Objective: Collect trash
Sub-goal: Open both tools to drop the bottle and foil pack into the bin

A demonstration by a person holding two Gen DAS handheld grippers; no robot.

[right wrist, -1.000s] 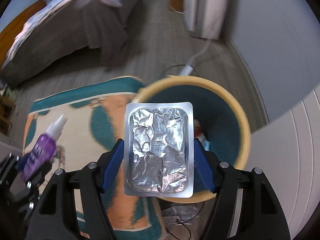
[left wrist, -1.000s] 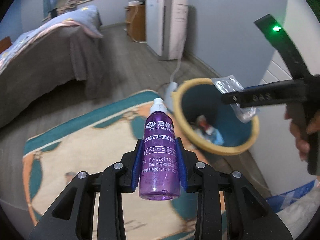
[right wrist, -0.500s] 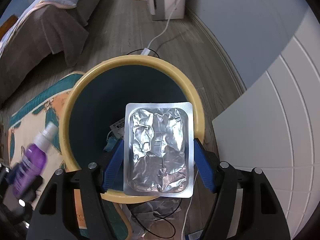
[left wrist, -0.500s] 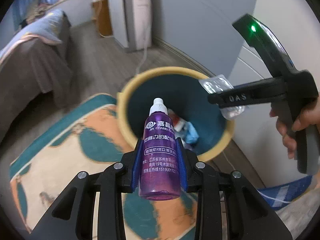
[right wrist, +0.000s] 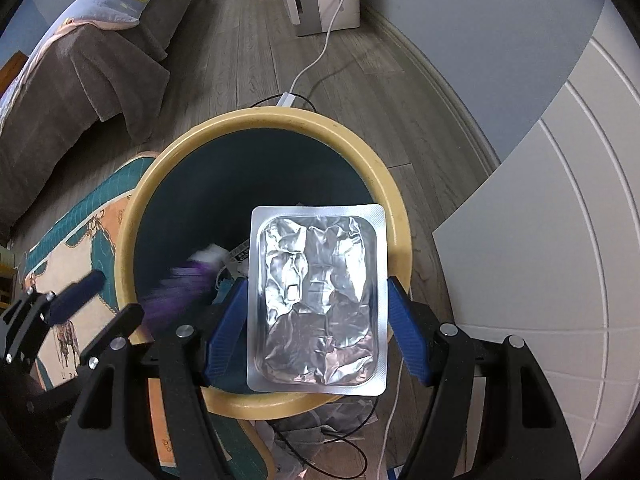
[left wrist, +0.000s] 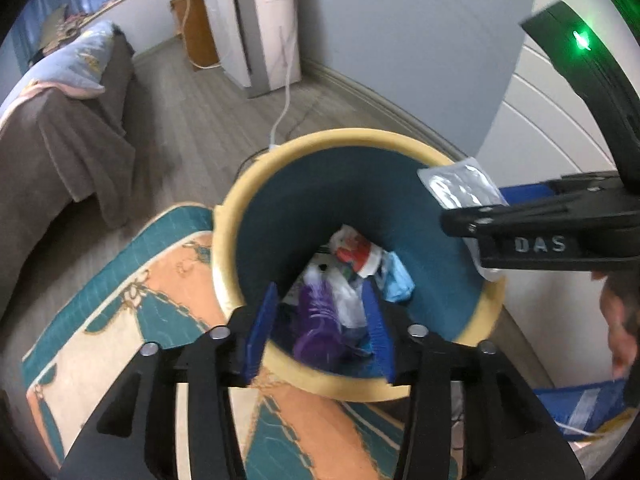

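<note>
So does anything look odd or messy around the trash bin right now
Mostly no. The purple bottle is blurred, dropping into the bin from the just-opened left gripper. Crumpled plastic and tangled cables lie on the floor beside the bin.

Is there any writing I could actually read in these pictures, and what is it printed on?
"DAS": raised letters on the black body of the right gripper, seen from the left wrist view.
Purple bottle in the bin: label blurred, unreadable.
White appliance by the wall: small dark marks near its top, too small to read.
Foil blister pack: no print visible.
</note>
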